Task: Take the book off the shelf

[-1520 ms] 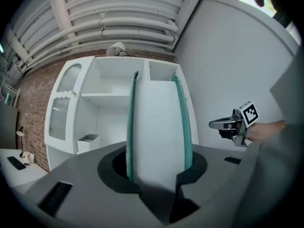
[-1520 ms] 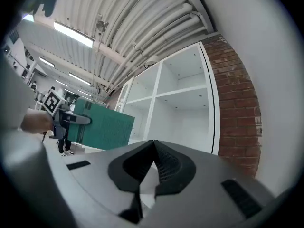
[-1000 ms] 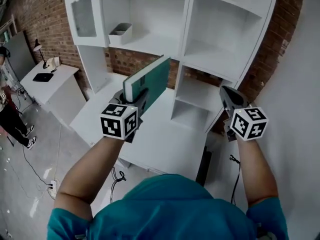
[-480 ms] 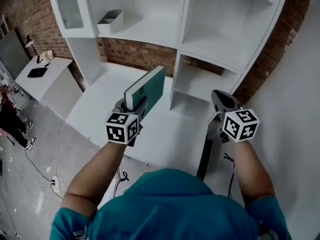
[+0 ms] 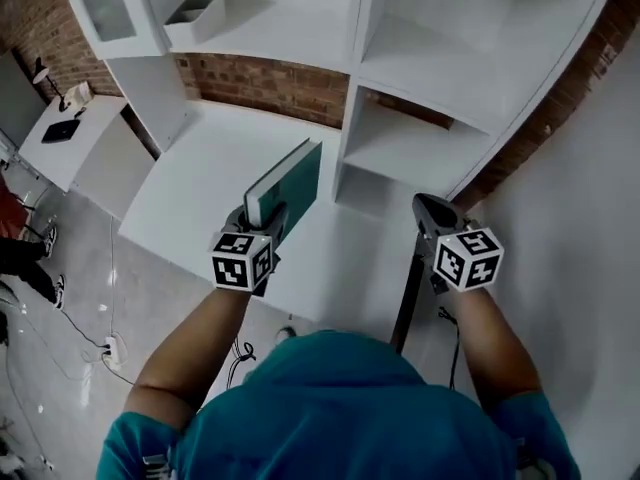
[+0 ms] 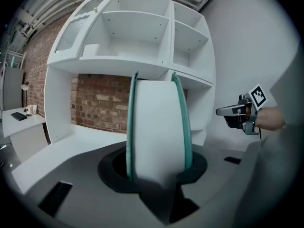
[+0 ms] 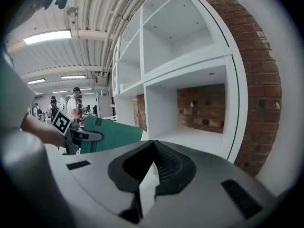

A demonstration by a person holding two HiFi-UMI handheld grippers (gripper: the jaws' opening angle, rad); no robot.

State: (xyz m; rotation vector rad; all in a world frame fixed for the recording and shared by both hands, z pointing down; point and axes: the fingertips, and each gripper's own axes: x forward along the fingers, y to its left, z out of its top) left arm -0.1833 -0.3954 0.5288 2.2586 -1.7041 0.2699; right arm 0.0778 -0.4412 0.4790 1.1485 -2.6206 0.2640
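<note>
A teal-covered book (image 5: pixel 290 181) with white page edges stands on edge, held out over the white desk top (image 5: pixel 200 158). My left gripper (image 5: pixel 262 218) is shut on its near end; in the left gripper view the book (image 6: pixel 159 132) fills the space between the jaws. My right gripper (image 5: pixel 425 206) is shut and empty, off to the right beside the low compartment of the white shelf unit (image 5: pixel 400 78). The right gripper view shows the book (image 7: pixel 111 134) and the left gripper (image 7: pixel 90 136) at its left. All the shelf compartments in view hold no book.
A small white bin (image 5: pixel 195 13) sits on an upper shelf at the left. Brick wall lies behind the shelf. A white side table (image 5: pixel 60 133) with a lamp stands far left, a person (image 5: pixel 15 258) beside it. Cables and a socket strip (image 5: pixel 112 350) lie on the floor.
Both grippers have drawn back and down from the shelf. The book, still held, has come lower over the desk and away from the shelf compartments.
</note>
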